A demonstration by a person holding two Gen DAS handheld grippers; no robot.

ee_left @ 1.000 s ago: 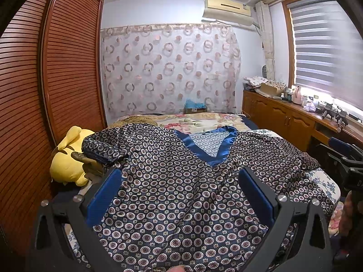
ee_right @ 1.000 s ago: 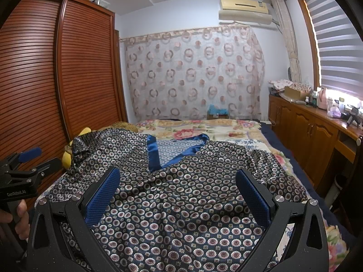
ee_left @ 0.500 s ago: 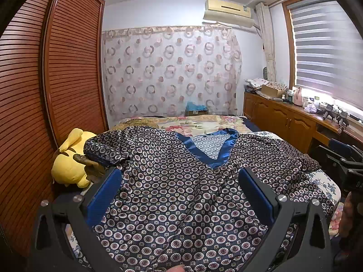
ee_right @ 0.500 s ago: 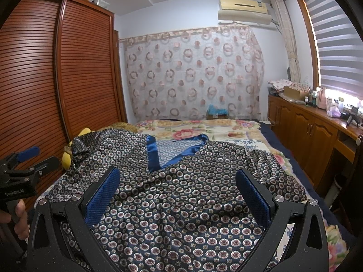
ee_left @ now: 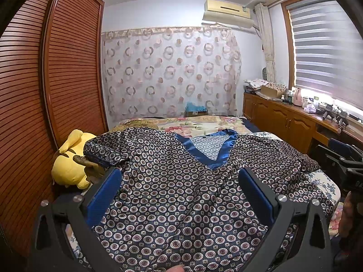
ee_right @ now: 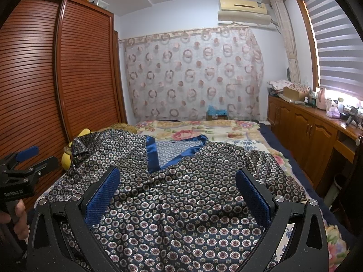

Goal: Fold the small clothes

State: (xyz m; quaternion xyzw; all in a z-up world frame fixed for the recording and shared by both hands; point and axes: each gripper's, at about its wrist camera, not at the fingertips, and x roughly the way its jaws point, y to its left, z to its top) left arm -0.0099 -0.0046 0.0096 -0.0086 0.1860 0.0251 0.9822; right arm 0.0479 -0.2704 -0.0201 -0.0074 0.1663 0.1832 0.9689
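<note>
A dark navy short-sleeved top [ee_left: 172, 181] with a ring pattern and a shiny blue V-neck collar [ee_left: 211, 149] lies spread, front up, on the bed. It also shows in the right wrist view [ee_right: 181, 190]. My left gripper [ee_left: 179, 181] is open and empty, held above the lower part of the top. My right gripper [ee_right: 178, 180] is open and empty, also above the lower part. The left gripper shows at the left edge of the right wrist view [ee_right: 27, 158], the right gripper at the right edge of the left wrist view [ee_left: 340, 156].
The bed has a floral cover [ee_right: 204, 129]. A yellow plush toy [ee_left: 70, 161] lies between the bed and the brown slatted wardrobe [ee_left: 45, 90]. Wooden cabinets [ee_right: 304, 124] with clutter run along the right under the window. A curtain [ee_left: 170, 72] hangs behind.
Both grippers have stayed open and almost still; the views shift only slightly upward. The top has not moved.
</note>
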